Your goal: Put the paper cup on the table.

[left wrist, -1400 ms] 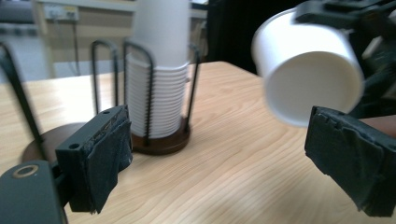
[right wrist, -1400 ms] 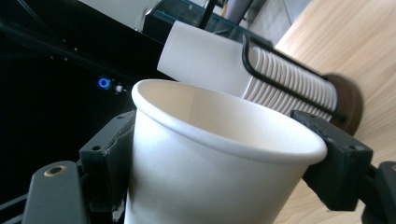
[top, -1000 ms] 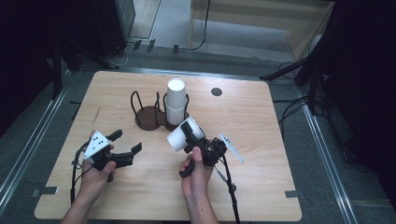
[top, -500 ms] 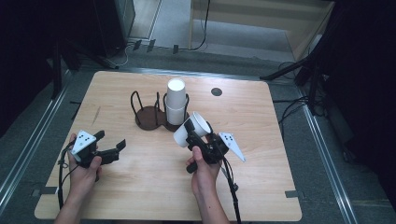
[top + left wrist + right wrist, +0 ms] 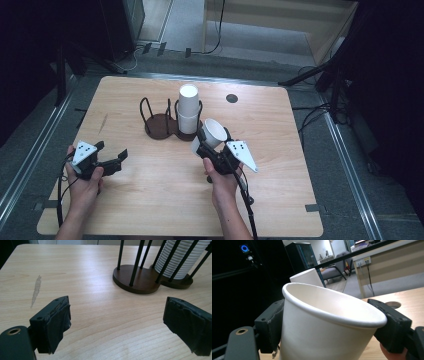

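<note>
— Where's the paper cup (image 5: 214,131)?
— Clamped in the right gripper (image 5: 212,142), tilted, just in front of the dark rack (image 5: 159,125) holding stacked cups (image 5: 188,107).
— And the left gripper (image 5: 111,161)?
— Jaws wide apart, gripping nothing — low over the counter (image 5: 150,200), well left of the rack.

grey floor (image 5: 240,35), wooden counter (image 5: 320,12), dark surroundings

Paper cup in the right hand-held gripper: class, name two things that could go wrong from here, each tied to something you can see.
1. The right hand-held gripper clamps the thin-walled cup by its sides, so more squeeze might crumple it.
2. The cup hangs tilted close to the stack in the rack; a careless swing could knock the stack over. The left hand-held gripper is open and apart, not steadying the rack.
</note>
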Tool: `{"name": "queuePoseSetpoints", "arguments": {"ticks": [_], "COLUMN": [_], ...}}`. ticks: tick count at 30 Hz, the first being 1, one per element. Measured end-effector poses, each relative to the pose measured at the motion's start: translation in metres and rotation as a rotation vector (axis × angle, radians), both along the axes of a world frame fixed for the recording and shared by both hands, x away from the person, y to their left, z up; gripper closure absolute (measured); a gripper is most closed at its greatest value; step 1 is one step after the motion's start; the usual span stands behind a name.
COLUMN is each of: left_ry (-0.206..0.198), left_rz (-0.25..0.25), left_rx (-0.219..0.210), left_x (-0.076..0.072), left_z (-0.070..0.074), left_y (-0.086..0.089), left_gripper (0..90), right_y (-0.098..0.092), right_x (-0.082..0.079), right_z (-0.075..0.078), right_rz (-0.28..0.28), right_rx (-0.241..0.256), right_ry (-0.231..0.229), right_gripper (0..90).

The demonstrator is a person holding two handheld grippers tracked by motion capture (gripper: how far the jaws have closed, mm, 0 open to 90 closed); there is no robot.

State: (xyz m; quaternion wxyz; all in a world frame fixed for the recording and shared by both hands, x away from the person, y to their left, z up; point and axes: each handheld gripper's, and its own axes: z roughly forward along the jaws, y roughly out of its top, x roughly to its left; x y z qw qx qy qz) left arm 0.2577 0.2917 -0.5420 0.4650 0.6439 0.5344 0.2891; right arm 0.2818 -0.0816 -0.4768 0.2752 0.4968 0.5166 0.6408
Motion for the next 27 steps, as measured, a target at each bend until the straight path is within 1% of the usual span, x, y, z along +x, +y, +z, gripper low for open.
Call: {"name": "queuePoseSetpoints", "arguments": {"ticks": [4, 6, 9, 14, 19, 21, 23, 24, 27], "left_ry": [0.001, -0.004, -0.007, -0.020, -0.033, -0.034, -0.028, -0.020, -0.011], "left_rz": [0.001, 0.003, 0.014, 0.022, 0.003, 0.002, 0.004, 0.009, 0.023], "left_rx": [0.007, 0.013, 0.005, -0.008, 0.020, 0.022, 0.012, -0.004, -0.033], "left_x": [0.000, 0.001, 0.001, -0.001, -0.003, -0.003, -0.002, -0.002, -0.001], "left_z": [-0.003, -0.005, -0.007, -0.008, -0.007, -0.008, -0.008, -0.008, -0.008], "left_y": [0.000, -0.001, -0.001, 0.001, -0.003, -0.004, -0.003, -0.001, 0.002], "left_gripper": [8.1, 8.2, 8.2, 8.3, 8.7, 8.7, 8.7, 8.7, 8.7], "right_y": [-0.001, -0.002, -0.004, -0.008, -0.012, -0.014, -0.016, -0.017, -0.018], "right_x": [0.003, 0.004, 0.008, 0.014, 0.020, 0.023, 0.026, 0.027, 0.031], "right_z": [-0.002, -0.003, -0.005, -0.009, -0.012, -0.013, -0.013, -0.013, -0.013], "right_rz": [-0.018, -0.021, -0.035, -0.048, -0.061, -0.069, -0.075, -0.075, -0.076], "right_rx": [-0.054, -0.070, -0.094, -0.124, -0.146, -0.149, -0.158, -0.164, -0.180], "right_ry": [-0.017, -0.022, -0.021, -0.021, -0.011, -0.008, -0.008, -0.009, -0.010], "right_gripper": [19.6, 19.6, 19.4, 19.4, 19.1, 19.0, 19.0, 19.0, 18.8]}}
